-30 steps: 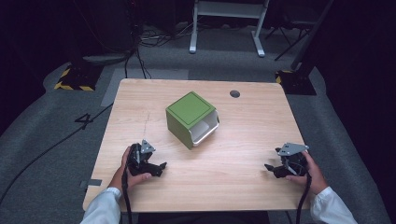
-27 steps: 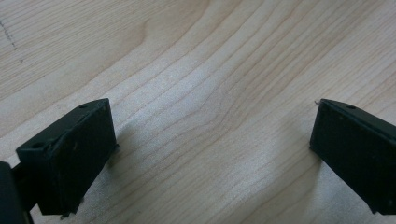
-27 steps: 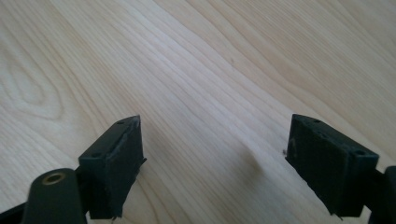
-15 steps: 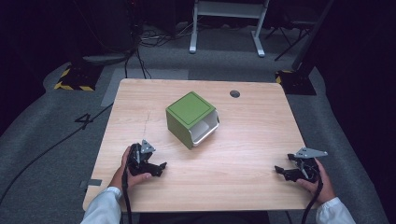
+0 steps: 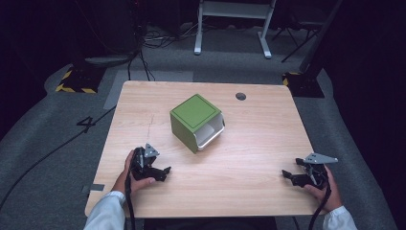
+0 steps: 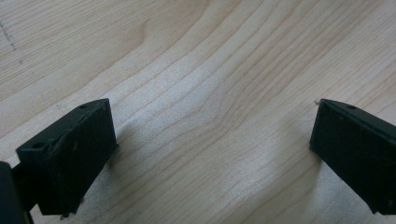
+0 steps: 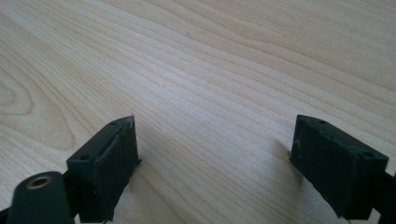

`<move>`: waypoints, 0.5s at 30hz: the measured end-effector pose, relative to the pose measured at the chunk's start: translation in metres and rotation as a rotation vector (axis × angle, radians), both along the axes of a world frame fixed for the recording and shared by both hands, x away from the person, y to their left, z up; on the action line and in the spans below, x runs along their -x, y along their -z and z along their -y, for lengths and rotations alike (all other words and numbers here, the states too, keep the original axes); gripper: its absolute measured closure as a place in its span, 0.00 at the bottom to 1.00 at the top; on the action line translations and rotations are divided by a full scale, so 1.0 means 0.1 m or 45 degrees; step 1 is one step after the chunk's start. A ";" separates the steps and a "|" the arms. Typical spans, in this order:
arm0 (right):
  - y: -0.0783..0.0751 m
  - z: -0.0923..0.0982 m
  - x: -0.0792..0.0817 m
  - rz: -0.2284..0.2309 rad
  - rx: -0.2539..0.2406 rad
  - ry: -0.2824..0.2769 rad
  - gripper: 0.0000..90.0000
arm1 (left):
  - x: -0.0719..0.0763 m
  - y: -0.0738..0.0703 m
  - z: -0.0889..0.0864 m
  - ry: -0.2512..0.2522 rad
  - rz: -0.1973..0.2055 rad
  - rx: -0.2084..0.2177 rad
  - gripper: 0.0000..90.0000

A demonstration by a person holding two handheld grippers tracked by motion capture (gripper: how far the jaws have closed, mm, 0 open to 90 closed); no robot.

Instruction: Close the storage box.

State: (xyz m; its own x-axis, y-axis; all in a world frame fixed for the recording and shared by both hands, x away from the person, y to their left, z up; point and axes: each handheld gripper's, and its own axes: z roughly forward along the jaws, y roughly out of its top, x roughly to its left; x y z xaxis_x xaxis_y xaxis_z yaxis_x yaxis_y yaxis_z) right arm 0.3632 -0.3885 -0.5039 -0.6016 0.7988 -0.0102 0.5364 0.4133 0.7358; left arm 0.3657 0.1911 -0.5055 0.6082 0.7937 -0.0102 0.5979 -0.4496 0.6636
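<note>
A green box [image 5: 194,117] with a white tray [image 5: 211,134] sticking out of its lower right side stands at the middle of the wooden table [image 5: 239,201]. My left gripper [image 5: 164,172] rests on the table near the front left, held by a hand, pointing right. In the left gripper view its jaws stand wide apart [image 6: 212,140] over bare wood. My right gripper [image 5: 287,175] lies near the front right corner, pointing left. Its jaws [image 7: 215,144] have just been opening and stand open with nothing between them.
A dark round hole [image 5: 241,96] sits in the table top at the back right. Around the table lie grey carpet, black cables [image 5: 48,153] at the left and a white stand's legs [image 5: 230,28] behind.
My right gripper has moved to the right and down toward the table's front right corner, then stopped. The left gripper and the green box have stayed in place.
</note>
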 end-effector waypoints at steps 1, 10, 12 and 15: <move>0.00 0.00 0.00 0.000 0.000 0.000 0.16 | 0.00 0.00 0.00 0.001 0.000 0.000 0.00; 0.00 0.00 0.00 0.001 -0.002 0.001 0.17 | 0.00 0.00 0.00 0.006 0.001 0.000 0.00; 0.00 0.00 0.00 0.001 -0.002 0.001 0.17 | 0.00 0.00 0.00 0.007 0.001 -0.001 0.01; 0.00 0.00 0.00 0.001 -0.002 0.001 0.17 | 0.00 0.00 0.00 0.008 0.000 -0.001 0.01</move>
State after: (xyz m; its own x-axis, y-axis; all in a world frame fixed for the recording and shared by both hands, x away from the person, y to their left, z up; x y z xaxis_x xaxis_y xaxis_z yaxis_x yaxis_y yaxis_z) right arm 0.3628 -0.3885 -0.5039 -0.6009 0.7993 -0.0094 0.5362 0.4118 0.7368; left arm 0.3659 0.1915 -0.5055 0.6129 0.7901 -0.0094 0.5950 -0.4537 0.6635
